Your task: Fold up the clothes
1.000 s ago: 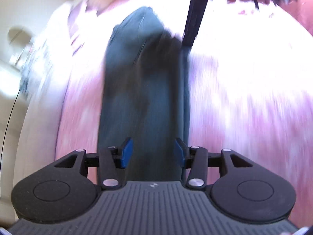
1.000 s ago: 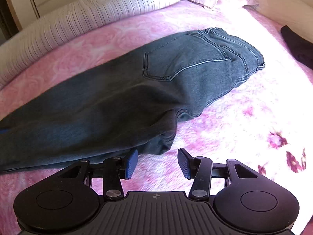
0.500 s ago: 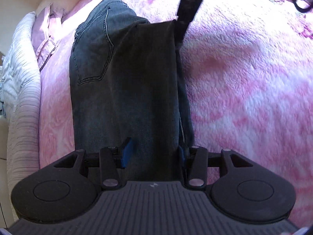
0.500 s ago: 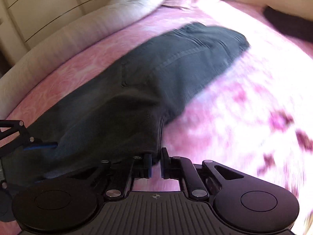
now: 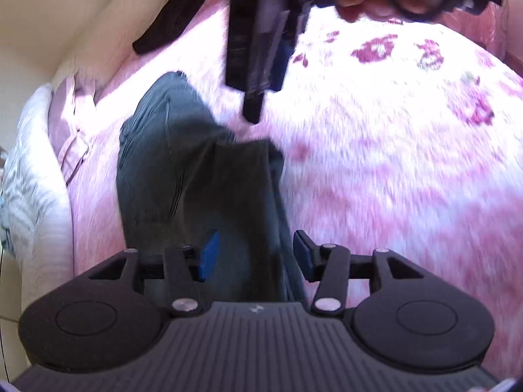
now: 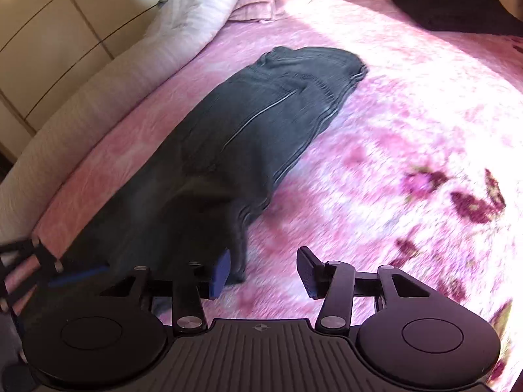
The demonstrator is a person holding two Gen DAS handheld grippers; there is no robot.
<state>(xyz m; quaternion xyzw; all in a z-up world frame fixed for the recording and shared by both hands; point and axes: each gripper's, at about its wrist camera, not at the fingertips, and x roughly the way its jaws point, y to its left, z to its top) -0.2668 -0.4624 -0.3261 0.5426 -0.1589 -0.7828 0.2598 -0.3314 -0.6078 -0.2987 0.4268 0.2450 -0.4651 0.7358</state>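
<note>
Hovering over dark jeans (image 5: pixel 196 176) on a pink bedspread (image 5: pixel 376 170), both grippers spread wide and holding nothing.

Left wrist view: the left gripper (image 5: pixel 251 254) has its fingers apart, and the leg of the jeans runs straight up between them from the bottom of the frame, lying flat on the bed rather than pinched. The right edge of the leg sits close to the right finger; I can't tell if it touches. The other gripper hangs blurry at the top, above the jeans. Right wrist view: the right gripper (image 6: pixel 264 271) is open too. The jeans (image 6: pixel 261 130) stretch away diagonally toward a rolled-up duvet (image 6: pixel 196 16), and their near edge sits just by the left finger's blue pad (image 6: pixel 219 272), with only bedspread in the gap. A black garment (image 6: pixel 454 9) lies far off by the bed's edge.
</note>
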